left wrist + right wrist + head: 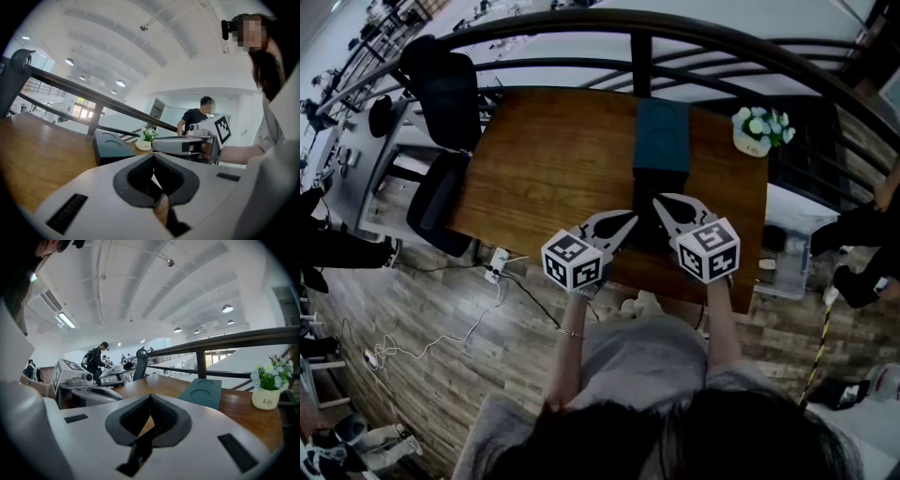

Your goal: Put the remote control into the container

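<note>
A dark box-shaped container (pixel 662 136) with a teal lid stands at the far middle of the wooden table (pixel 544 159); it also shows in the left gripper view (pixel 110 145) and the right gripper view (pixel 204 392). In front of it a black oblong thing, apparently the remote control (pixel 649 234), lies on the wood. My left gripper (pixel 630 223) hangs just left of it and my right gripper (pixel 660 202) just right, tips nearly meeting. Both jaws look shut with nothing between the pads (pixel 153 180) (pixel 151 416). Only a dark sliver shows beneath each.
A white pot of flowers (pixel 759 131) sits at the table's far right corner. A dark metal railing (pixel 675 37) curves behind the table. Two black chairs (pixel 441 187) stand at the left end. A person (pixel 862 234) stands at the right, beside a small shelf.
</note>
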### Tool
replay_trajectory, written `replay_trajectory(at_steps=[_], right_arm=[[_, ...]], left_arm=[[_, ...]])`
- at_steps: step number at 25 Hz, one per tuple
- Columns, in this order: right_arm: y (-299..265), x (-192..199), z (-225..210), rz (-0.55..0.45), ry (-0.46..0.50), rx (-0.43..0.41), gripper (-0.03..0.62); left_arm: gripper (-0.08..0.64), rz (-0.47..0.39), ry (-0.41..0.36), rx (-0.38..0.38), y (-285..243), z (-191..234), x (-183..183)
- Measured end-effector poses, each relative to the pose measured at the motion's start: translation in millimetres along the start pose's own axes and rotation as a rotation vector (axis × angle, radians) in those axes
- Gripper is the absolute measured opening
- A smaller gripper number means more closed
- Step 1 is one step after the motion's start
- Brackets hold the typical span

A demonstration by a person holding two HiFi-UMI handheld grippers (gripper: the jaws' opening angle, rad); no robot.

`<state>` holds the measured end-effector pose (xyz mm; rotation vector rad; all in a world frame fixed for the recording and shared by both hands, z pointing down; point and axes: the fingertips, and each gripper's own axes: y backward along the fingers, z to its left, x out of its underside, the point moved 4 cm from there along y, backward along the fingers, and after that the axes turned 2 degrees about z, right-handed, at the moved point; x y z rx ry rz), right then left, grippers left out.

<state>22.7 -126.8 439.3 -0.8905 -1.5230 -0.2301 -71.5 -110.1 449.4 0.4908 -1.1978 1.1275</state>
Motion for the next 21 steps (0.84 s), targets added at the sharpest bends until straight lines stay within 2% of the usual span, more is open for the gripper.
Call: replay_trajectory(at_steps=[21], right_arm=[[10.8, -5.8, -2.4, -0.039, 0.032, -0.021, 0.029]], left_arm=[[0.003, -0.002, -0.025, 0.007, -7.0, -10.9, -3.9]])
